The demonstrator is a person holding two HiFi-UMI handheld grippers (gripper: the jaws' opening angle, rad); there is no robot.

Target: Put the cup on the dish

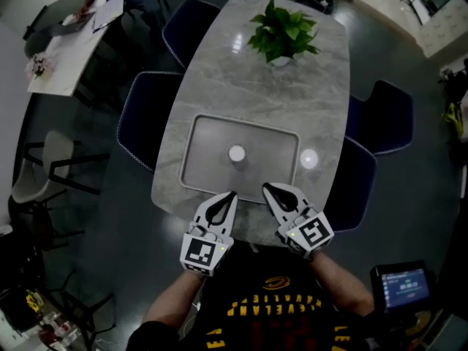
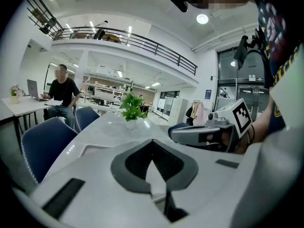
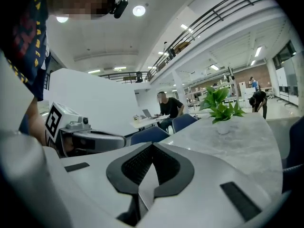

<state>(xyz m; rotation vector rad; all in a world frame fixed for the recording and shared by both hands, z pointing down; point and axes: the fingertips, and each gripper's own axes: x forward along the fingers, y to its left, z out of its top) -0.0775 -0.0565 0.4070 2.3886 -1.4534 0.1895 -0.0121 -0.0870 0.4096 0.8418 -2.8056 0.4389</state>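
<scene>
Left gripper (image 1: 233, 194), right gripper (image 1: 266, 187): fingers (image 2: 133, 161) together.

The left gripper (image 1: 232, 194) is held low in the head view and pointed toward 1 o'clock. The right gripper (image 1: 266, 187) is held just beside it and pointed toward 11 o'clock. Both pairs of jaws are pressed together, with nothing gripped. The left forearm (image 1: 175, 298) and right forearm (image 1: 340, 273) are extended behind them from 6 o'clock.

Dim head view, glare on the table (image 1: 219, 86) — bright ceiling lamps (image 2: 202, 18), fisheye-bent edges
</scene>
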